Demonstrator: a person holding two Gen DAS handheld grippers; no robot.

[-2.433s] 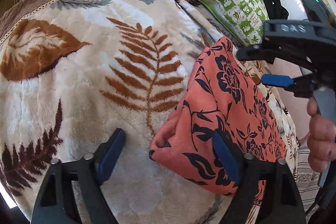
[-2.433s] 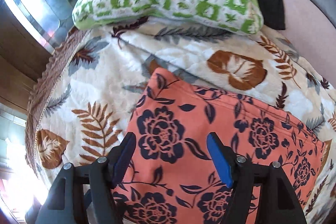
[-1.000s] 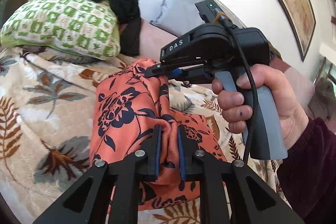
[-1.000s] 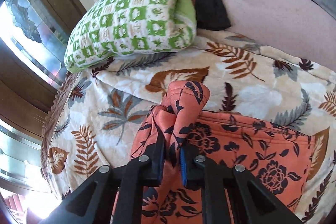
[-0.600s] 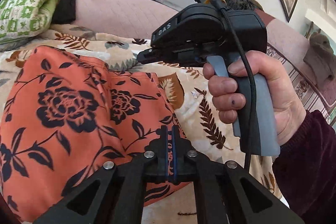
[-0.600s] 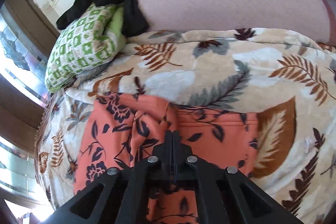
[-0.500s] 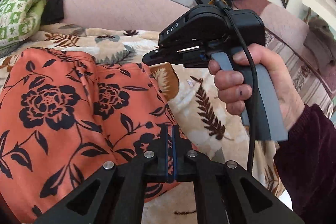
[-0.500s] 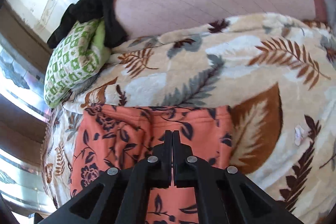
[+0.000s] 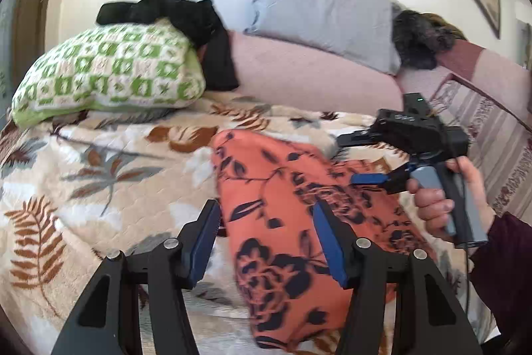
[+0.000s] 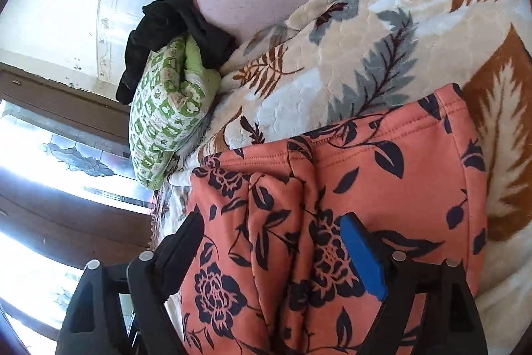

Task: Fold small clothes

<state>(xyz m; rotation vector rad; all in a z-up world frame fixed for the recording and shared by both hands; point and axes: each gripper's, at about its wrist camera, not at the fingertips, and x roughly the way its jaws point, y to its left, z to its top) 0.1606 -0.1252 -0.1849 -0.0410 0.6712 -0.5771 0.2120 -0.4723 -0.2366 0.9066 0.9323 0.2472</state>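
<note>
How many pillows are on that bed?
2. A green-and-white patterned pillow lies at the far left under black clothing; a plain grey pillow leans against the wall farther right. Others may be out of view.

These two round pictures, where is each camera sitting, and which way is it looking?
Left wrist view: rides on the left gripper, looking forward between its open fingers across the orange floral garment toward the green pillow; the person's right hand holding the right gripper shows.
Right wrist view: rides on the right gripper, looking down on the garment lying on the leaf-print blanket, the view rolled sideways; only its own open fingers show.
Shared: garment, blanket, pillow and black cloth.
</note>
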